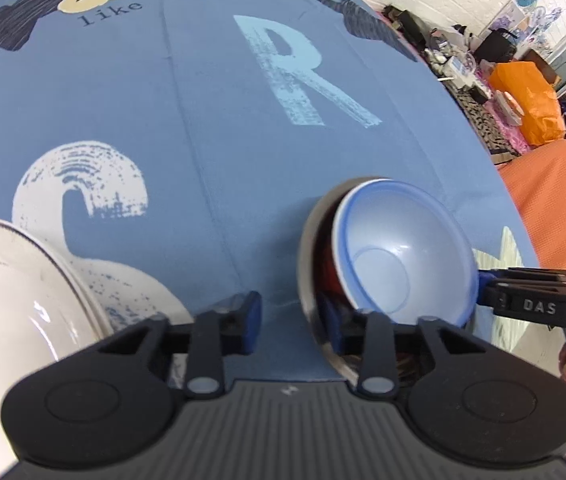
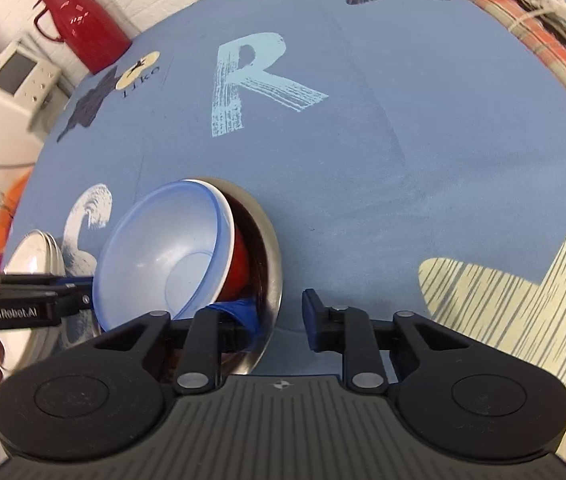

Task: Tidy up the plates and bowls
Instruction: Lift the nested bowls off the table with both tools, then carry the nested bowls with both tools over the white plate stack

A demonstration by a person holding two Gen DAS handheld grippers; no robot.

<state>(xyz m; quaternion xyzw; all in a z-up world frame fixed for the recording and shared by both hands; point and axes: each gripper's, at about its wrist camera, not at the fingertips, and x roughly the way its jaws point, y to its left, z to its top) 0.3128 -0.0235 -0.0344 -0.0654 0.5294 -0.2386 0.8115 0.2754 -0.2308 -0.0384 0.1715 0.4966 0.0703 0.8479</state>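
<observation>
Nearest the lens, the left gripper (image 1: 293, 322) stands wide open, straddling the near wall of the steel bowl (image 1: 307, 264): one finger is inside, one outside, and nothing is pinched yet. The right gripper (image 2: 283, 320) is likewise open, with its left finger down inside the same bowl from the other side and its right finger over bare cloth.

The bowls look largely gathered. A pale blue plastic bowl (image 2: 159, 256) leans tilted in a red bowl (image 2: 239, 268), and both sit inside the steel one on the blue tablecloth (image 1: 203, 120). White plates (image 1: 15, 292) are stacked just beside them, near the table edge. By my judgement, what remains is seating the blue bowl level and perhaps shifting the stack.

How many plates are stacked is hard to tell. The red bowl is mostly hidden, and the steel bowl's near rim disappears behind the gripper bodies.
</observation>
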